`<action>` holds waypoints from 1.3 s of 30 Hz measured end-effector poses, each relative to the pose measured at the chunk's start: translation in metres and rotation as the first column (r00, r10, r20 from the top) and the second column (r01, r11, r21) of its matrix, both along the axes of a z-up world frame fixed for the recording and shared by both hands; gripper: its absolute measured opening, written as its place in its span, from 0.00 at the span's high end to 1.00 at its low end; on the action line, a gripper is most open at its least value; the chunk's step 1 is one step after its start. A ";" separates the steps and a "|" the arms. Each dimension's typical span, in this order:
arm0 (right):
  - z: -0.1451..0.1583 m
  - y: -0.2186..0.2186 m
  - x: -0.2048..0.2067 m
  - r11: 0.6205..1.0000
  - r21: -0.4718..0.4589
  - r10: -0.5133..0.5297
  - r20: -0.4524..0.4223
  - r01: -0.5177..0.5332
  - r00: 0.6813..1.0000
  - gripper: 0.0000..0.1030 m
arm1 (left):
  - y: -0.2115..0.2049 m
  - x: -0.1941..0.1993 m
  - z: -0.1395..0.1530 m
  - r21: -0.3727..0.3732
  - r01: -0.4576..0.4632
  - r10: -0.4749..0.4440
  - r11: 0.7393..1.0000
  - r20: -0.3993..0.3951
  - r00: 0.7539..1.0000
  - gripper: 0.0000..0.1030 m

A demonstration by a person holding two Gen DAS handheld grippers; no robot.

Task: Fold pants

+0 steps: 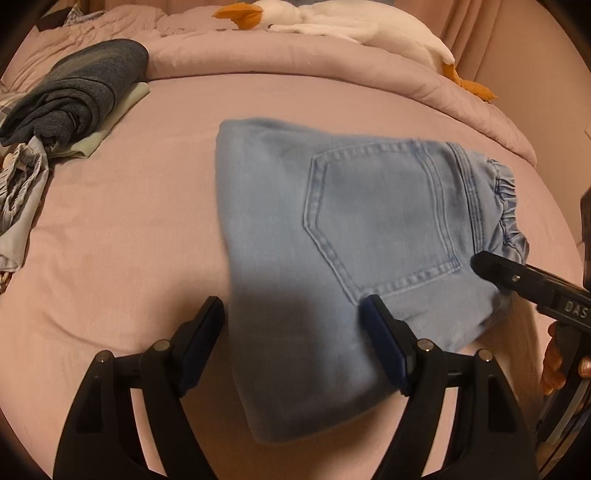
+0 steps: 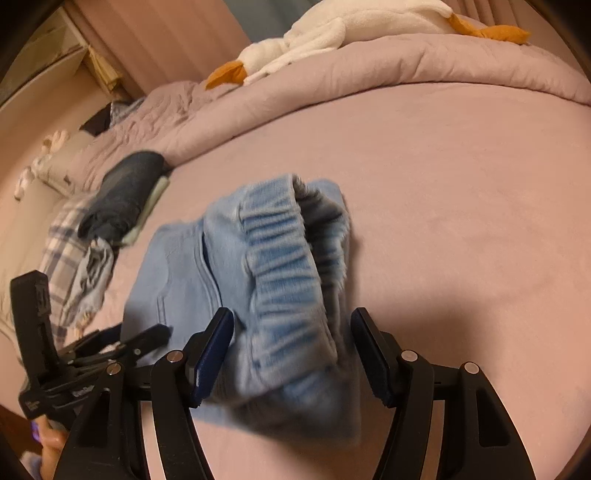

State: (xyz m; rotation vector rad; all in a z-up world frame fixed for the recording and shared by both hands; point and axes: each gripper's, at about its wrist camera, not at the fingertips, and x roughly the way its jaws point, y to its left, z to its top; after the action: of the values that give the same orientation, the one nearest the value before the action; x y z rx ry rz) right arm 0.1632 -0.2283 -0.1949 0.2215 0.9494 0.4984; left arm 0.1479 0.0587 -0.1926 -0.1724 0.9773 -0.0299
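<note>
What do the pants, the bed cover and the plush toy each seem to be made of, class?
Pants: light blue denim, seemingly soft-washed; stitched pocket seams and a gathered elastic waistband show.
Bed cover: pink, matte, probably a brushed or fleecy fabric; no sheen.
Plush toy: white fuzzy pile with orange parts, probably synthetic plush.

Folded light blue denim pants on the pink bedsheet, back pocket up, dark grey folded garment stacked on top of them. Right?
Not quite: left wrist view shows the dark grey folded garment lying apart from the light blue denim pants, further left on the pink bedsheet. Rest holds.
</note>
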 end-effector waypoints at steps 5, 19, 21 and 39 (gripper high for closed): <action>-0.012 0.010 -0.002 0.997 -0.073 0.004 0.017 -0.003 1.000 0.32 | 0.002 0.000 -0.001 -0.025 -0.035 0.034 0.999 -0.013 0.999 0.23; 0.017 0.000 -0.043 0.990 -0.137 -0.013 0.046 0.019 0.999 0.32 | -0.015 -0.047 0.049 -0.022 -0.034 0.035 0.999 0.048 0.998 0.19; 0.026 -0.002 -0.053 0.990 -0.139 0.002 0.071 0.008 0.997 0.32 | -0.020 -0.054 0.058 -0.013 -0.030 0.030 0.999 0.068 0.997 0.12; 0.104 -0.011 -0.107 0.992 -0.090 0.107 0.211 -0.090 0.972 0.01 | -0.026 -0.112 0.133 -0.050 -0.020 0.026 0.999 0.122 0.992 0.01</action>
State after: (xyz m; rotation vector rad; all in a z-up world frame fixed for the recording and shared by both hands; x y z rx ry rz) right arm 0.0561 -0.2397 -0.0911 0.0460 0.7693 0.5627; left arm 0.0355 0.0331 -0.0593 -0.2244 0.8523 -0.0431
